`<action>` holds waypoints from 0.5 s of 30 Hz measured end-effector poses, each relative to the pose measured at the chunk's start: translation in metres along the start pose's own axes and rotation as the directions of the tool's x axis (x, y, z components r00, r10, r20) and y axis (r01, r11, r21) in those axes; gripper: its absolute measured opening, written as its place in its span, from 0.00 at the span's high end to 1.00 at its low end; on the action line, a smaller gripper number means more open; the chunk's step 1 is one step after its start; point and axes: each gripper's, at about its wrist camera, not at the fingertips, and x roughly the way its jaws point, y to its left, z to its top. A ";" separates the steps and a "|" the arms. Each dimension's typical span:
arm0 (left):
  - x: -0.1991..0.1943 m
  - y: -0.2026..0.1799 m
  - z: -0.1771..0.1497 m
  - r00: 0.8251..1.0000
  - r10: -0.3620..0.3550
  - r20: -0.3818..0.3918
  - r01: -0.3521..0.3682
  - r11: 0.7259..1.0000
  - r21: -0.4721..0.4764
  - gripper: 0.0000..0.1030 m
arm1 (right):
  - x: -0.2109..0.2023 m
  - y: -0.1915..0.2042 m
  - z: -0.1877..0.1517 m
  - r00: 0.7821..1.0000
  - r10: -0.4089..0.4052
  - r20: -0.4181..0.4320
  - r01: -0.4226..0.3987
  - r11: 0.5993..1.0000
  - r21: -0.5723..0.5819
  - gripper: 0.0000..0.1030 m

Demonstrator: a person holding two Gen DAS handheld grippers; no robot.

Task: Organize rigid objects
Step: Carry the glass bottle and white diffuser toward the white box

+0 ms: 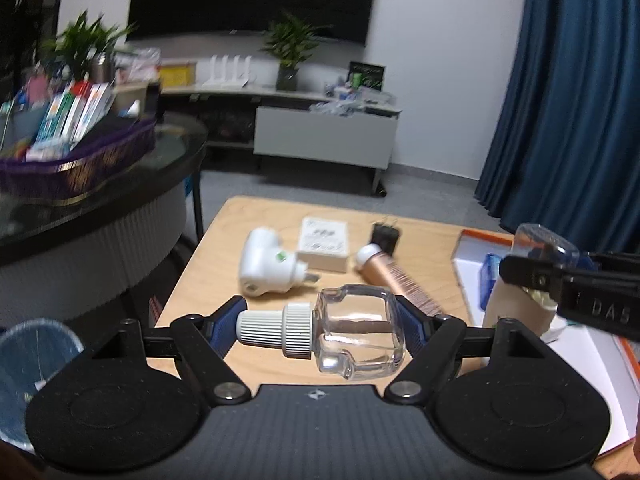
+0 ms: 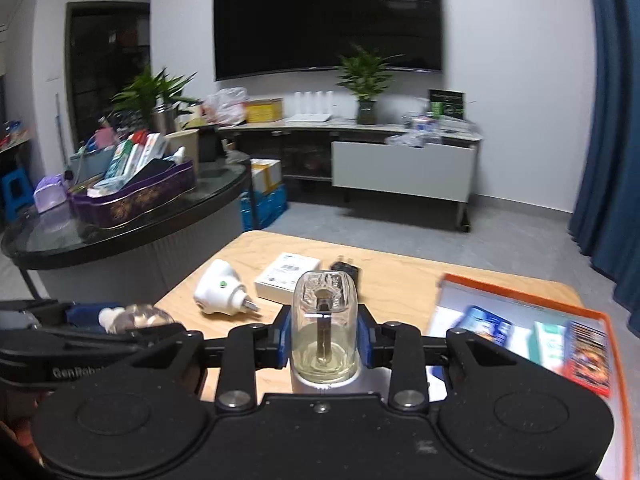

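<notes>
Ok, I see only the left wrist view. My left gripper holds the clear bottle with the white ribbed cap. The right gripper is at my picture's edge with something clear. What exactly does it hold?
Observer: The right gripper is shut on a clear glass bottle. It stands upright between the blue pads, with a little yellowish liquid at the bottom and a dark wick in the middle.
Operator: Thank you. That gripper hides most of the white tray with the orange rim from me. What lies in it?
Observer: The white tray with the orange rim holds a blue packet, a pale green box and a red-orange packet, side by side.
</notes>
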 end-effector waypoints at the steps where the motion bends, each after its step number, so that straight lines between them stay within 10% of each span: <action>1: -0.004 -0.006 0.001 1.000 -0.007 0.005 0.007 1.000 0.005 0.23 | -0.007 -0.003 -0.001 1.000 -0.009 0.005 0.009 1.000 0.008 0.62; 15: -0.030 -0.086 -0.001 0.992 -0.122 -0.021 0.123 0.987 0.098 0.23 | -0.101 -0.055 -0.028 0.984 -0.163 0.065 0.153 0.979 0.138 0.62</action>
